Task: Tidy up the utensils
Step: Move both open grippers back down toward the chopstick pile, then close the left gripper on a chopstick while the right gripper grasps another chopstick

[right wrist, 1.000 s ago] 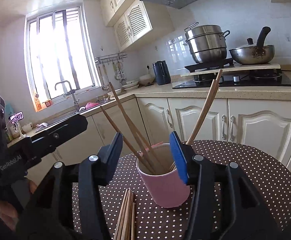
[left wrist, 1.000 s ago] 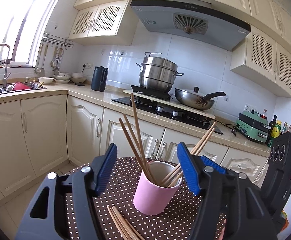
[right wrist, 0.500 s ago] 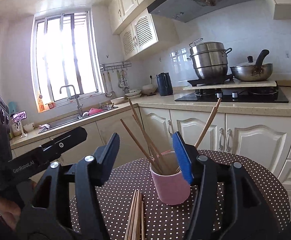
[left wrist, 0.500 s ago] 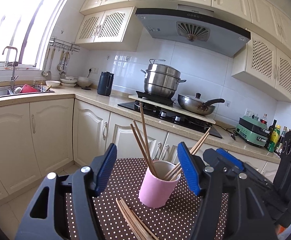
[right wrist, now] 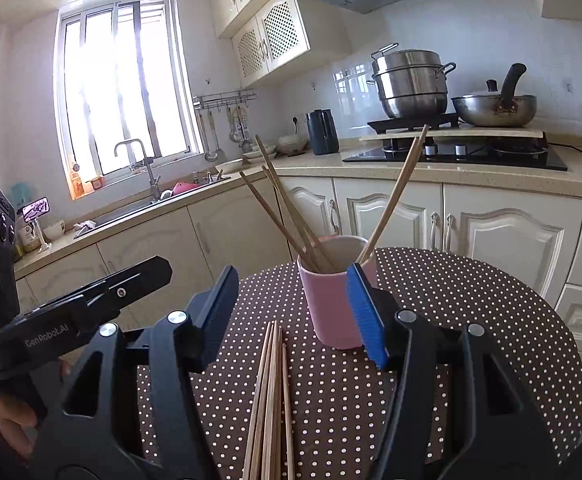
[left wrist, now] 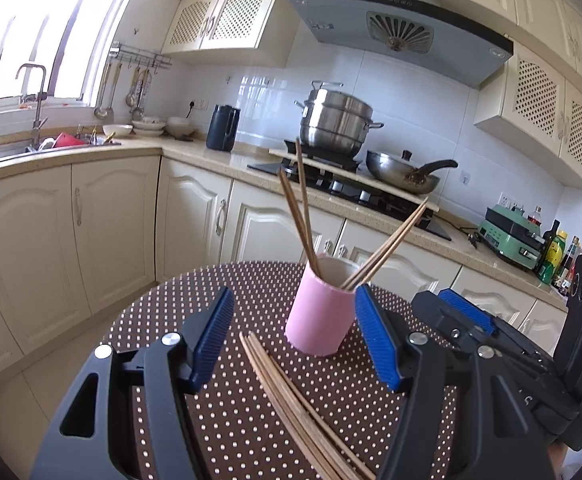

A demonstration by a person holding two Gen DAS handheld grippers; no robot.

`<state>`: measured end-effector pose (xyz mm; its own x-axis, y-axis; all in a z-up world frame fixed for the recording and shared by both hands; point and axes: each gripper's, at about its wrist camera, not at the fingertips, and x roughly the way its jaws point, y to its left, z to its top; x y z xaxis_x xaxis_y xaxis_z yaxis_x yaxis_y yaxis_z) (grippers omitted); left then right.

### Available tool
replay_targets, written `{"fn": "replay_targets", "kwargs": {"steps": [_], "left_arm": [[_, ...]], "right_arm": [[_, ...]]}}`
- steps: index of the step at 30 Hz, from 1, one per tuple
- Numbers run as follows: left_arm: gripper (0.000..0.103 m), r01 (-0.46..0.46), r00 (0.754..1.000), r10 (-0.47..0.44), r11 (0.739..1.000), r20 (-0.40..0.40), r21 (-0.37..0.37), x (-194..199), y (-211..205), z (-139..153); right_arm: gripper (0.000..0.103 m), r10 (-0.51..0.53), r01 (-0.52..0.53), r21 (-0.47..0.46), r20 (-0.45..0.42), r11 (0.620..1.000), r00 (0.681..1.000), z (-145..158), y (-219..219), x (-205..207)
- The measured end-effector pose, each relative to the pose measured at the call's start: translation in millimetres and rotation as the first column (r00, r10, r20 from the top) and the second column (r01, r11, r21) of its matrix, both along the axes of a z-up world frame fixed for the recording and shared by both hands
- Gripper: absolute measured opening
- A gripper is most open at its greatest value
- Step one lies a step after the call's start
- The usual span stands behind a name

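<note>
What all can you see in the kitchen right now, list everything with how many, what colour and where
cup: one, pink, upright on the table
chopsticks in cup: about five, wooden, leaning out
loose chopsticks: a bundle, wooden, flat on the table before the cup
table: one, brown with white dots
steamer pot: one, steel, on the stove
wok: one, steel, dark handle, beside the pot
kettle: one, dark, on the counter
sink: one, under the window
left claw: open, blue pads, empty
right claw: open, blue pads, empty
hand: one, holding the left claw
</note>
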<state>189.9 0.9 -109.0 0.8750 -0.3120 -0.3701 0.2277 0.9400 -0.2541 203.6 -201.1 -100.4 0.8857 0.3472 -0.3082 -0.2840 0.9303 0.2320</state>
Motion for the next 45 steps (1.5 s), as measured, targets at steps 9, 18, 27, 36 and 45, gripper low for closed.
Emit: {"fn": "replay_targets", "kwargs": {"steps": [9,18,27,36,45], "left_arm": [[0.062,0.006,0.990,0.003,0.998,-0.141,0.059,9.8,-6.7,-38.5],[0.062,0.004,0.954,0.018,0.997,-0.299,0.071,23.3,-4.2,-82.9],[0.062,0.021,0.924,0.039,0.988,-0.381,0.151,35.2,-20.9,-103.7],[0.062,0.027,0.894,0.077,0.974,-0.441,0.225,49.6,-31.4,-118.7],[0.063,0.032,0.886,0.097,0.963,-0.454,0.267,55.2,-34.8,-119.0]], "right_arm": [[0.059,-0.012,0.006,-0.053,-0.112,0.999,0.994,-33.1,0.6,0.2],[0.061,-0.030,0.016,-0.067,-0.215,0.998,0.976,-62.3,-0.7,1.2],[0.061,-0.024,0.008,-0.063,-0.259,0.998,0.966,-75.4,-1.4,8.9],[0.062,-0.011,-0.004,-0.055,-0.278,0.998,0.961,-77.0,0.0,14.0],[0.062,-0.009,-0.007,-0.052,-0.302,0.999,0.953,-80.2,-0.8,21.2]]}}
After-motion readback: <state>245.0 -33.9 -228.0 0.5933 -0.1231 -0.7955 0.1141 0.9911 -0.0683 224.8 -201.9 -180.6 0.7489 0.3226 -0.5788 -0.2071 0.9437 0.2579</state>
